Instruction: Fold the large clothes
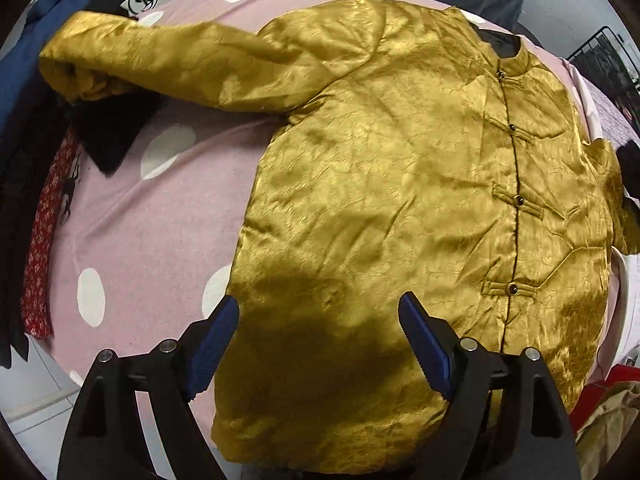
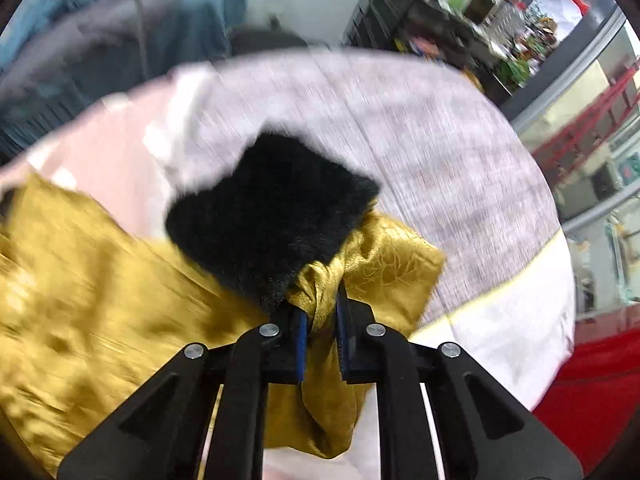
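The gold satin jacket (image 1: 400, 184) lies face up and buttoned on the pink polka-dot sheet (image 1: 160, 216) covering the bench, its hem directly beneath the left gripper (image 1: 320, 340), whose jaws stand released and wide with nothing between them, one blue pad over the sheet just outside the jacket's side edge and the other over the lower front. Ahead of those jaws and off to their left, one sleeve (image 1: 160, 60) is spread out flat, ending in a black fur cuff (image 1: 112, 132); it has not been folded in.

The right gripper (image 2: 322, 336) is clenched on the gold cloth of the other sleeve (image 2: 380, 272), bunched between its pads, with that sleeve's black fur cuff (image 2: 272, 216) standing just ahead of the jaw tips and lifted clear of the grey cloth (image 2: 420, 140) beyond. The view is smeared with motion blur.

So folding looks barely begun: the body is laid out smooth, one sleeve is gripped and probably being carried across the front, while the far sleeve and the body folds remain to be done.
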The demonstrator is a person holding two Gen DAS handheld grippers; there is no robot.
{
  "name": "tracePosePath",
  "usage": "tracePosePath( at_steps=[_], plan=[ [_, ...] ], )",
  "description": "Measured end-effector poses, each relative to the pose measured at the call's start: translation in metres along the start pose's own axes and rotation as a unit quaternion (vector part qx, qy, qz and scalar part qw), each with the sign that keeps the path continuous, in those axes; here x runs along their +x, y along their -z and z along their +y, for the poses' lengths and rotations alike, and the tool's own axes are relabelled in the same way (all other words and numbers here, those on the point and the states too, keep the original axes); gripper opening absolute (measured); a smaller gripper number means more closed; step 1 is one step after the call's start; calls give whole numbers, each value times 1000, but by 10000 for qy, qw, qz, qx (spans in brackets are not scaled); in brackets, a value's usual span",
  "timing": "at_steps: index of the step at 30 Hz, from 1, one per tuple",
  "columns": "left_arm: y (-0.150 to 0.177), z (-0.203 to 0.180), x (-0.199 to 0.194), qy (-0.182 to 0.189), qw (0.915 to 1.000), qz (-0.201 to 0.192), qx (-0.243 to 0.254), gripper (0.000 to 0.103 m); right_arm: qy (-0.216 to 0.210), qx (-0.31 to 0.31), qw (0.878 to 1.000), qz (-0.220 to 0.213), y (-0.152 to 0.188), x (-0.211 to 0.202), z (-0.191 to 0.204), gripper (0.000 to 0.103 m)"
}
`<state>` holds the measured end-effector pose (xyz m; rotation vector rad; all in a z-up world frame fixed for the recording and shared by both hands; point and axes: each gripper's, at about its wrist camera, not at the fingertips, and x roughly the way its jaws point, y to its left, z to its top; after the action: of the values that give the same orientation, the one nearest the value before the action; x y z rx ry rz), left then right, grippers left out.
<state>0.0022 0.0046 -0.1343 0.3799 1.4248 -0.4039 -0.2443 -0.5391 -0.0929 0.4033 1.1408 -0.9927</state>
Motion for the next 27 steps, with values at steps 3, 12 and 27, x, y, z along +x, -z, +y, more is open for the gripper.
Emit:
tracePosePath(
  at_steps=[3, 12, 27],
  plan=[
    [-7, -6, -3, 62, 9999, -101, 37, 80, -580, -157, 9977, -327, -20, -37, 27, 12],
    [-9, 8, -17, 179, 9988, -393, -225, 80, -2522, -1037, 9621, -44, -3, -93, 196, 12],
    [22, 41, -1, -95, 9983, -183, -551, 82, -1750, -3379, 9234, 501, 135, -57, 351, 79]
  ],
)
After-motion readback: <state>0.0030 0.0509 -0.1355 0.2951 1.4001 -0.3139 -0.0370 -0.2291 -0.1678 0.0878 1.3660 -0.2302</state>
